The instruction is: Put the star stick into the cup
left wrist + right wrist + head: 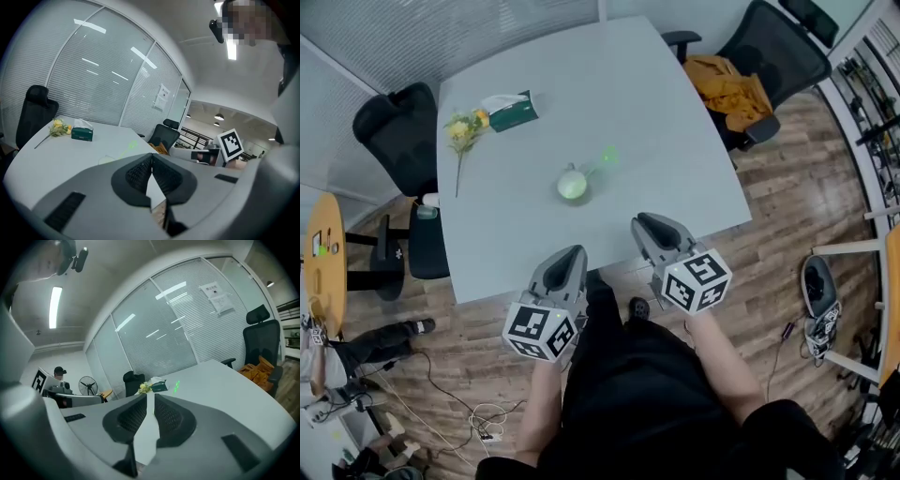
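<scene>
Standing in the cup [572, 185], the star stick [602, 159] looks delivered, nothing left; left claw [575, 251] sits closed, right claw [645, 223] slightly parted, both empty.

A green tissue box [511, 110] lies beside yellow flowers [465, 128] on the table [675, 178].

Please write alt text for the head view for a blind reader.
A pale cup holding a green star stick stands on a grey table; the left gripper and right gripper hang empty at its near edge. Flowers and a tissue box lie far left.
</scene>
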A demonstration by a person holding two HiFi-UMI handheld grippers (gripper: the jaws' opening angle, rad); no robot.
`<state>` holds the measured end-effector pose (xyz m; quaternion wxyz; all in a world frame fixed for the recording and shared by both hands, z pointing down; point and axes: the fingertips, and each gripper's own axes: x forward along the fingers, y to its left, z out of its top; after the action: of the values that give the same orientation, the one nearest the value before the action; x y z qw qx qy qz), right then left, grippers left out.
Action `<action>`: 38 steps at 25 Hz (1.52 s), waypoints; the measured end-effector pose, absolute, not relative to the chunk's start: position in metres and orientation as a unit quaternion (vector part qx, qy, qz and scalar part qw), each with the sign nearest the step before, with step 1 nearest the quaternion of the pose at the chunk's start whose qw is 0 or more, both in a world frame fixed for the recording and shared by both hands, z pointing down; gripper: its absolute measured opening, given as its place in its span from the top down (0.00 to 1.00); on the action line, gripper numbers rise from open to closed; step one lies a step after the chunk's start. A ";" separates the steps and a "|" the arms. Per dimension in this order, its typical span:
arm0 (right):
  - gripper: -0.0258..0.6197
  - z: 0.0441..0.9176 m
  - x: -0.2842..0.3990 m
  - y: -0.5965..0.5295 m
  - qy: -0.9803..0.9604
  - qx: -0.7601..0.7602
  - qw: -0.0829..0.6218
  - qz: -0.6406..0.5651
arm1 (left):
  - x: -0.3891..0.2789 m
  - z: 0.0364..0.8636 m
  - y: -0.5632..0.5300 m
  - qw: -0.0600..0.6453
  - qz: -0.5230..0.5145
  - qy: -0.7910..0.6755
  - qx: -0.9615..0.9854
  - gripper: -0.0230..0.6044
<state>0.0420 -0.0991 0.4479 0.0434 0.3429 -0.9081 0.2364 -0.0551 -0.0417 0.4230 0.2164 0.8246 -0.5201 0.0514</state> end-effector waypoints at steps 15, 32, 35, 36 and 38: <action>0.95 0.375 0.068 -0.013 -0.953 0.270 0.042 0.132 | -0.012 0.391 0.022 0.182 0.020 -0.555 0.811 0.97; 0.95 0.340 0.071 0.006 -0.960 0.260 0.019 0.102 | -0.015 0.364 0.036 0.154 0.010 -0.555 0.818 0.97; 0.95 0.342 0.070 0.009 -0.961 0.256 0.021 0.105 | -0.015 0.365 0.037 0.153 0.011 -0.555 0.817 0.97; 0.95 0.343 0.069 0.011 -0.961 0.254 0.022 0.107 | -0.015 0.365 0.039 0.153 0.012 -0.554 0.818 0.97; 0.95 0.344 0.068 0.015 -0.962 0.251 0.025 0.108 | -0.015 0.365 0.042 0.152 0.014 -0.553 0.819 0.97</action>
<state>0.0675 0.0145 0.3441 0.0255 0.2510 -0.9616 0.1077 -0.0148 0.0421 0.3650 0.1523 0.8187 -0.5535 0.0140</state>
